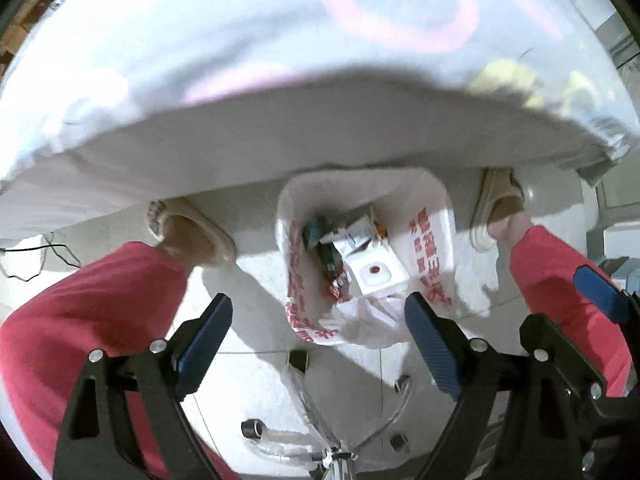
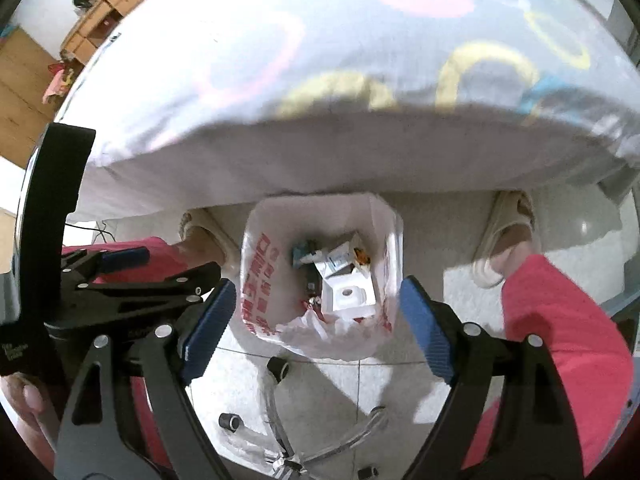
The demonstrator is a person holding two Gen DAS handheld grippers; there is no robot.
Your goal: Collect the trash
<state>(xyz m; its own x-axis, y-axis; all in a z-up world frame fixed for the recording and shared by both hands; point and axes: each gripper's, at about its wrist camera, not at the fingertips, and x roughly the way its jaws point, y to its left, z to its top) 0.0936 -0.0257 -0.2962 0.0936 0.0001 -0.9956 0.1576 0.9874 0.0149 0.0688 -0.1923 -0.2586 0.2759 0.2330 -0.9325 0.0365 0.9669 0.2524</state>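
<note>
A bin lined with a white bag [image 1: 434, 268] printed in red stands on the pale floor far below both grippers, also seen in the right wrist view as the bag-lined bin [image 2: 260, 280]. Inside lie a white box with a round hole [image 1: 376, 272] [image 2: 350, 294], a green packet [image 1: 314, 232] and crumpled wrappers. My left gripper [image 1: 320, 344] points down over the bin, open, with nothing between its blue pads. My right gripper [image 2: 318, 332] hangs beside it, open and empty too. Each gripper shows at the edge of the other's view.
A table under a white cloth with coloured rings [image 1: 240, 80] [image 2: 280, 60] overhangs the bin's far side. A person's legs in red trousers [image 1: 100, 300] [image 1: 560, 272] and beige slippers [image 1: 192, 228] flank the bin. A chair base with castors [image 1: 252, 428] lies nearest. A black cable [image 1: 40, 256] trails on the floor at left.
</note>
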